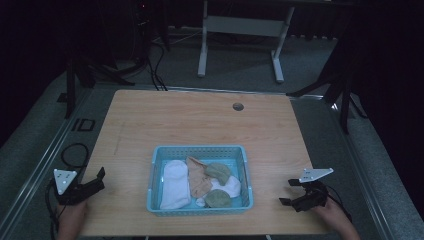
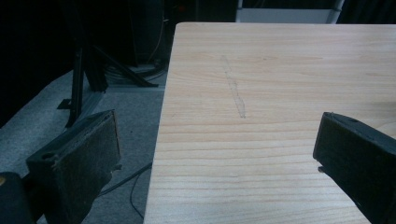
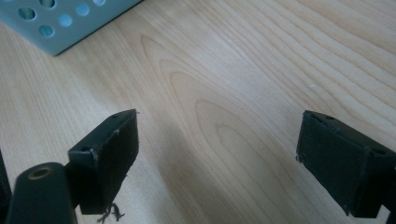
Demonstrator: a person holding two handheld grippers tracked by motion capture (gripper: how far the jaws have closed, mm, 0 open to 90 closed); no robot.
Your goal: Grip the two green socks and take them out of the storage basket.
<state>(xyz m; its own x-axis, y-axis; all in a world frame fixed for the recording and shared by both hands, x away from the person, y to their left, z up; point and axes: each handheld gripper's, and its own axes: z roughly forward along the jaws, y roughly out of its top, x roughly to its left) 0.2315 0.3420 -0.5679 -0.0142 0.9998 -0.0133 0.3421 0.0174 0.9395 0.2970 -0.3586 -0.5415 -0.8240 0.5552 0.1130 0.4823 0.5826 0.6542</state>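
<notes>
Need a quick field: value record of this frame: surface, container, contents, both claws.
surface: wooden table, round cable hole near its far edge
container: light blue plastic basket, near-centre of the table
contents: white sock, tan sock, two green socks, all inside the basket
left claw: open, holding nothing, at the table's left edge
right claw: open, holding nothing, over bare wood right of the basket
</notes>
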